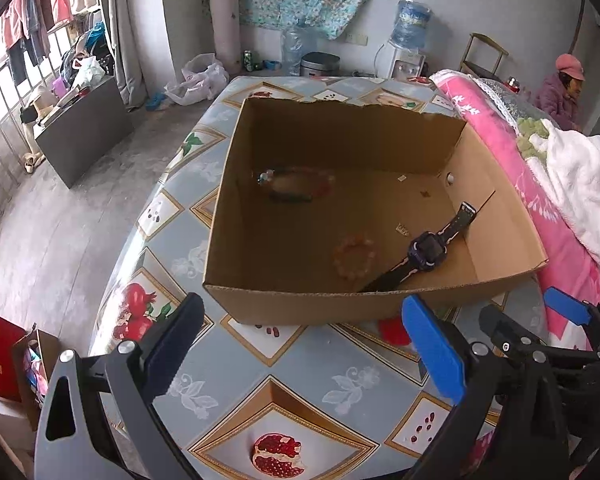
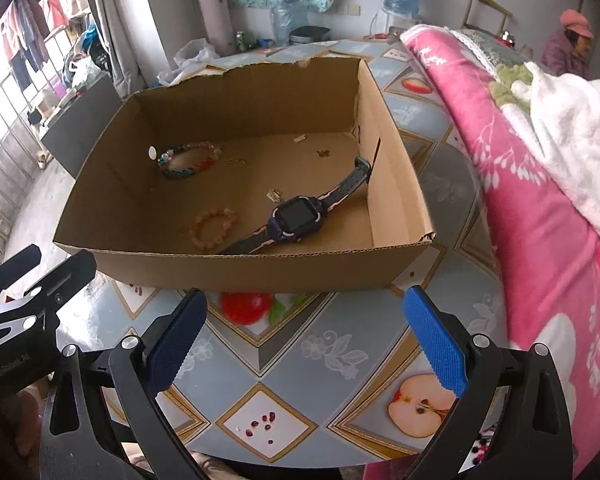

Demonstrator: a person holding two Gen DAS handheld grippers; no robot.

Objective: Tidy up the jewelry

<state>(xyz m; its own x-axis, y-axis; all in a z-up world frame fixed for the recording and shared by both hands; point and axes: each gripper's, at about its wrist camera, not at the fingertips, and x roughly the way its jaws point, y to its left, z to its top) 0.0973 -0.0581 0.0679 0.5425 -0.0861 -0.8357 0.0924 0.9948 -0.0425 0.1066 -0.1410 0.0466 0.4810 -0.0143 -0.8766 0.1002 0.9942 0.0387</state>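
Ahead, watch (image 2: pixel 296 218) in box (image 2: pixel 240 268), beyond jaws

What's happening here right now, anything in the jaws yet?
Nothing is held. Both the left gripper and the right gripper hover open over the table, just short of the cardboard box. Inside the box lie a watch, an orange bead bracelet beside it, and a multicoloured bead bracelet farther back, plus a few small pieces too tiny to identify.
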